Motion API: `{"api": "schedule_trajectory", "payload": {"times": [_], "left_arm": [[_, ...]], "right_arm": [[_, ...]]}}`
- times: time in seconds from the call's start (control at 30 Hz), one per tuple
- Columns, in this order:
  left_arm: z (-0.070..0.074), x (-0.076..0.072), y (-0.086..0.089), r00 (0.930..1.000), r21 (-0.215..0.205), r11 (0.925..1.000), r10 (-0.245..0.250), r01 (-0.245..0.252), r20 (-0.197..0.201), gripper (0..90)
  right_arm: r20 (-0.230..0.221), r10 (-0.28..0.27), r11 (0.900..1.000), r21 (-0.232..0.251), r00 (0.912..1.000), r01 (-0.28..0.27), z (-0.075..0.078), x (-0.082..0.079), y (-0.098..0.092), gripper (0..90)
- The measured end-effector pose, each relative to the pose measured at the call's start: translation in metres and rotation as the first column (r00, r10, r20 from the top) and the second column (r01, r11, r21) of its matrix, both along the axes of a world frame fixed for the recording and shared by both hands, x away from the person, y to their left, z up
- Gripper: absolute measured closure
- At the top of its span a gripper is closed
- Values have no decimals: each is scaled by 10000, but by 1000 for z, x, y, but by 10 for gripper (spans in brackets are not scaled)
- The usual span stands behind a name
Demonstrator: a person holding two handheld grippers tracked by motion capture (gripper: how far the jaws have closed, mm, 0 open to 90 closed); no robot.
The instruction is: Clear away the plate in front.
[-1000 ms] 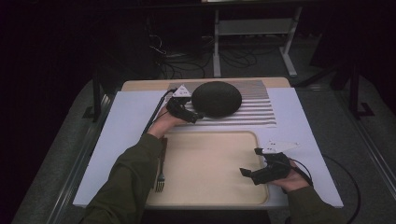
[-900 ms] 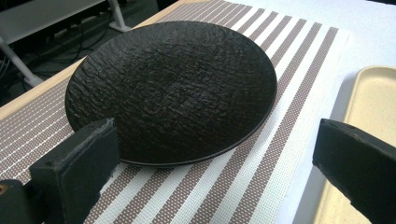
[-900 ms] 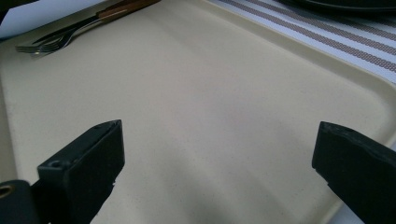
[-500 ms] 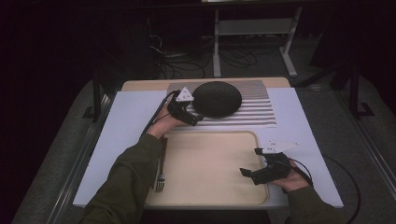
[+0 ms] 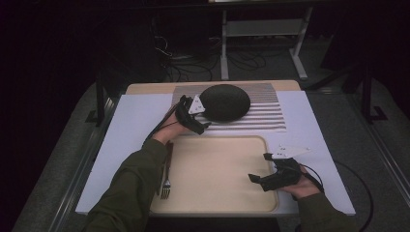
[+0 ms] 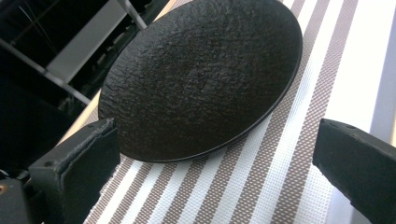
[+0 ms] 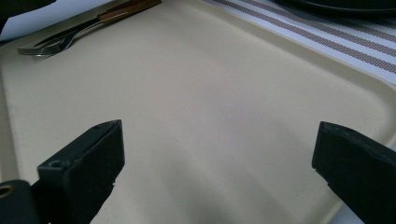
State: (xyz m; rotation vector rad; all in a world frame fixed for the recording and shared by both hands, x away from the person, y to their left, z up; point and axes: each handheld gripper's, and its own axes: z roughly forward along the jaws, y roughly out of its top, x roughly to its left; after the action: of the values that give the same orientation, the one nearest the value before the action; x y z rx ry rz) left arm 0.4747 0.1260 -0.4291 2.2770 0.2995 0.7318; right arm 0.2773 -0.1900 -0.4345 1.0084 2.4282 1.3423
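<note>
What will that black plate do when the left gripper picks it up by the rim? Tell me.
The plate looks stiff and probably fairly heavy, so held by one edge it may droop. Its rough surface should help the open left gripper hold. It is likely breakable, and the striped mat may slide under it.

High view dim, room beyond the left gripper (image 5: 205, 124) nearly black, table lit from overhead; gripper views brighter, soft sheen on the tray (image 7: 196, 116) ahead of the right gripper's jaws; near jaws slightly blurred, shadows faint
</note>
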Motion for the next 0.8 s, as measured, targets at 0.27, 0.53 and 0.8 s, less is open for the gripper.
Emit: {"api": "schedule_trajectory", "payload": {"times": [0.27,0.53,0.8], "left_arm": [[0,-1,-9,9950,1173,9921,-541,440,844,4],[0,-3,-15,9793,2321,9699,-1144,737,1669,63],[-3,-5,-20,9577,3086,9466,-1702,934,2320,209]], "right_arm": [[-4,0,10000,25,10000,0,0,0,0,22],[22,11,10000,55,10000,-11,0,0,-1,22],[29,1,10000,91,10000,-1,1,0,-1,23]]}}
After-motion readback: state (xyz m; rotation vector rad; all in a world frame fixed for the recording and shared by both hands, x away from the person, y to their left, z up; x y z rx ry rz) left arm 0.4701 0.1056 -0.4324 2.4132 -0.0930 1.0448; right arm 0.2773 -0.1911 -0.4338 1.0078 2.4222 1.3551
